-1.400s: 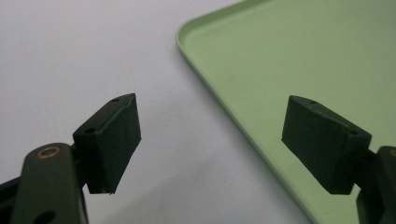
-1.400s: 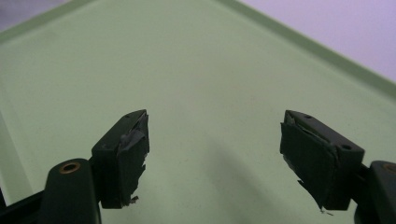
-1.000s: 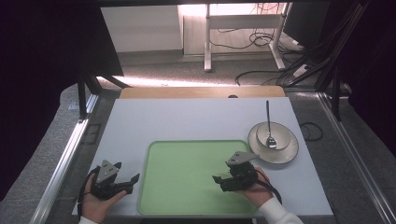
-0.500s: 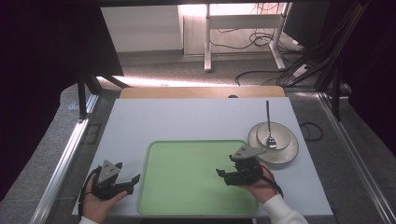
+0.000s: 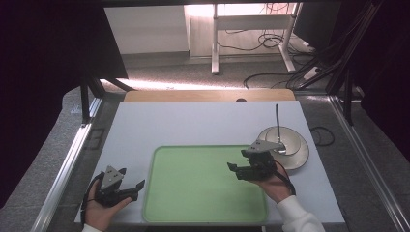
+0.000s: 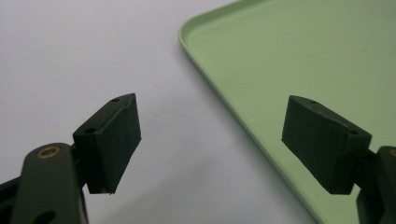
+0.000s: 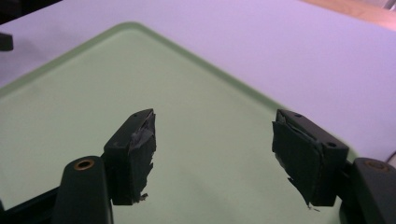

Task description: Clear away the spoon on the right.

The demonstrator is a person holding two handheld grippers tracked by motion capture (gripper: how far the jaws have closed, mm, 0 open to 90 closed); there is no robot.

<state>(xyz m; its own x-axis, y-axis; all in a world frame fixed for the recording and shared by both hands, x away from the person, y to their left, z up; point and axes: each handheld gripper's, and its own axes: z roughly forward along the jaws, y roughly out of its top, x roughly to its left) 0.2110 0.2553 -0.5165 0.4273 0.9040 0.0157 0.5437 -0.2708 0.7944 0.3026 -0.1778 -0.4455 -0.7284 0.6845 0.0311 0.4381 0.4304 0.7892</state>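
Note:
A pale green tray point(image 5: 193, 188) lies bare on the white tabletop point(image 5: 193, 125). My right gripper point(image 5: 235, 160) hovers over the tray's right part with its jaws pointing left. In the right gripper view it point(image 7: 215, 126) is open above the green tray point(image 7: 70, 116); its jaws have just been closing a little, with nothing between them. My left gripper point(image 5: 133, 177) rests at the tray's near left corner. In the left gripper view it point(image 6: 212, 121) stands open and straddles the tray's rim point(image 6: 219, 88). At the right, a white plate point(image 5: 299, 157) carries a bowl point(image 5: 287, 137) with a spoon point(image 5: 277, 121).
A wooden strip point(image 5: 208, 95) runs along the table's far edge. Metal frame rails point(image 5: 63, 169) flank both sides. Cables and a desk leg point(image 5: 215, 43) lie on the floor beyond.
My right gripper has risen and drifted away from the near edge, toward the plate. The left gripper has not moved.

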